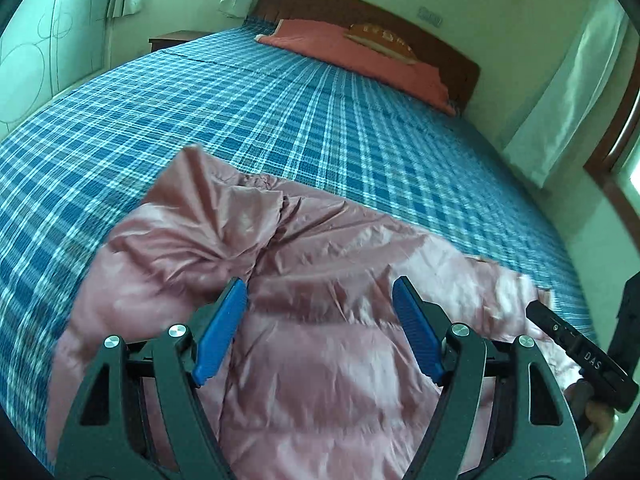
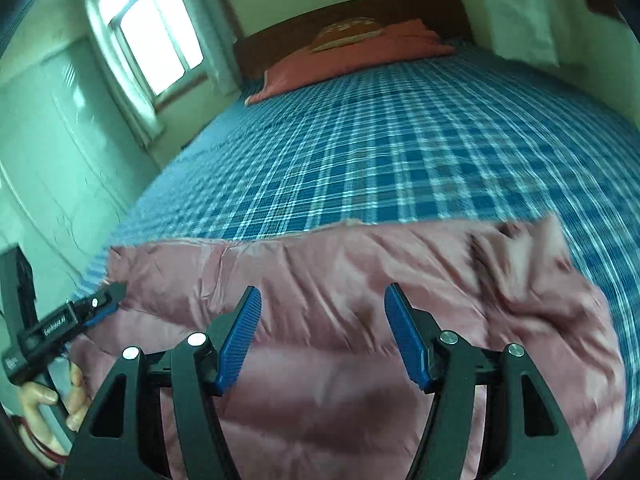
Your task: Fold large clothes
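Blue-padded fingers of the left gripper sit nearest the left wrist lens, spread wide and released, nothing pinched between them; pink cloth shows below in the gap. Same on the right wrist view: right gripper with fingers apart, released, hovering over cloth.

Pink puffer jacket lies on the bed's near end, shiny and quilted, rumpled. From the left wrist view, a sleeve or bunched fold rises toward 11 o'clock; the rest runs off toward 3 o'clock. From the right wrist view the jacket spans nearly the full width, its far edge fairly straight, a crumpled section at 2 o'clock.

At 3 o'clock in the left view, the right gripper's dark body enters at the jacket's edge. At 9 o'clock in the right view, the left gripper shows, a hand on its grip.

Beyond: blue plaid bedsheet, bare through the middle. Far end, a salmon-red pillow with an orange patterned cushion on it, against a dark wooden headboard. Window with pale curtains at 10 o'clock in the right view.
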Tool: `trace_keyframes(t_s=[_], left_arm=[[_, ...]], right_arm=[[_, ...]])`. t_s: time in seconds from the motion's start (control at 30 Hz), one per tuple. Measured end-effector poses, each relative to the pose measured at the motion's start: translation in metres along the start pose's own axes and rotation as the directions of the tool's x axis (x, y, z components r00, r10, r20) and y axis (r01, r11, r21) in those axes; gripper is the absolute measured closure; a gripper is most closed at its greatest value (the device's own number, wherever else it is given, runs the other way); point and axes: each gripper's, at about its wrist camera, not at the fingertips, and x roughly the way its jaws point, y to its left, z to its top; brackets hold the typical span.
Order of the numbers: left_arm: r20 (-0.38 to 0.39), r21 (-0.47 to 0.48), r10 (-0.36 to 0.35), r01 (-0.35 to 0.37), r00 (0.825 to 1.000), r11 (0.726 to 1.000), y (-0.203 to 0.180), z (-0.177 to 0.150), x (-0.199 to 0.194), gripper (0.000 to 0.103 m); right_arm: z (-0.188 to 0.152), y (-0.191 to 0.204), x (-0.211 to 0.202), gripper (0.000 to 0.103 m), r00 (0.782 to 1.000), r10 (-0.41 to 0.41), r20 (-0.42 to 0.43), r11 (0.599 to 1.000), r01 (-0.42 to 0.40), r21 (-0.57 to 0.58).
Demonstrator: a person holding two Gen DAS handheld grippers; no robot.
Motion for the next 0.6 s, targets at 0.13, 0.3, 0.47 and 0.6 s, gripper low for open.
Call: trace_keyframes(t_s=[0.13,0.3,0.47,0.6], left_arm=[[-0.02,0.027,0.053,-0.053,0.998,0.998,-0.003,0.003,0.029,0.028],[-0.041,0.062,0.079,-0.077,0.996,0.995,-0.007,0.004,0.056,0.021],[-0.029,0.023,0.055,-0.054,0.998,0.998,-0.002,0.014,0.035,0.021],[-0.004,-0.021,0.06,-0.06,0.998,0.998,0.019,0.025,0.026,0.021]], right_arm=[[-0.001,0.005,0.034,0.039,0.995,-0.083,-0.054,0.996,0.08,-0.05],[-0.002,-0.01,0.055,0.038,0.993,-0.079,-0.082,0.997,0.08,0.001],[0.012,-0.026,0.03,0.038,0.997,-0.059,-0.052,0.997,0.061,0.037],[0.022,-0.068,0.02,0.038,0.986,-0.162,-0.045,0.978,0.166,0.125]])
